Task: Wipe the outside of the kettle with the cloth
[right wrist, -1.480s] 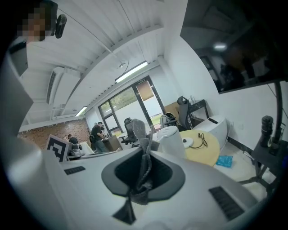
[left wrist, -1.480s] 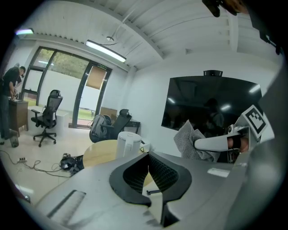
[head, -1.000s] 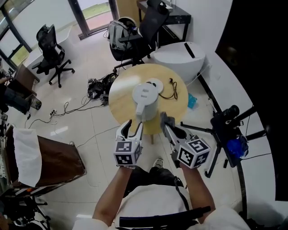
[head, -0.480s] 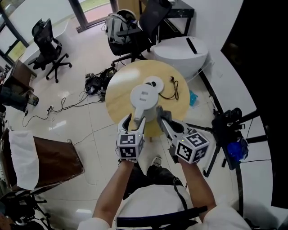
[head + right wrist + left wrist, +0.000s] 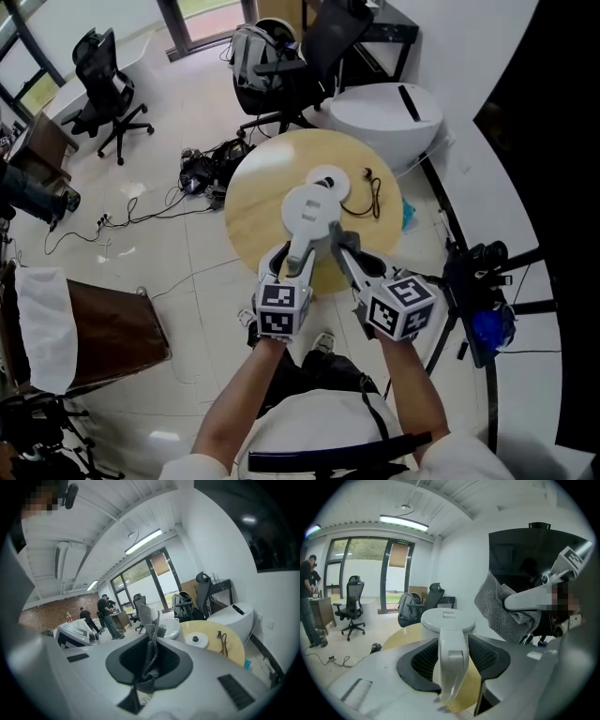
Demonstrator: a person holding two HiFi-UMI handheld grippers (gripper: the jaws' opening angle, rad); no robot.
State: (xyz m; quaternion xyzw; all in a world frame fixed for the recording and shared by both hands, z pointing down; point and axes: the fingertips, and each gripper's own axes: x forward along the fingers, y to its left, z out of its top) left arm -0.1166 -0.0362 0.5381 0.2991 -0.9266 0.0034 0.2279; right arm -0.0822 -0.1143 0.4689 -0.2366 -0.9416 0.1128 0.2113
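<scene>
Bright, even daylight comes through the glass doors point(image 5: 370, 581) at the far left, helped by a ceiling strip light point(image 5: 404, 523). The pale floor point(image 5: 202, 272) shows soft glare, and the round surface point(image 5: 258, 202) has a faint sheen on its left side. The kettle point(image 5: 312, 211) looks nearly washed out. Shadows are weak. Both gripper views bend straight lines and go black at the corners. Their nearest parts are soft, while the cloth point(image 5: 497, 606) shows a crisp weave.
</scene>
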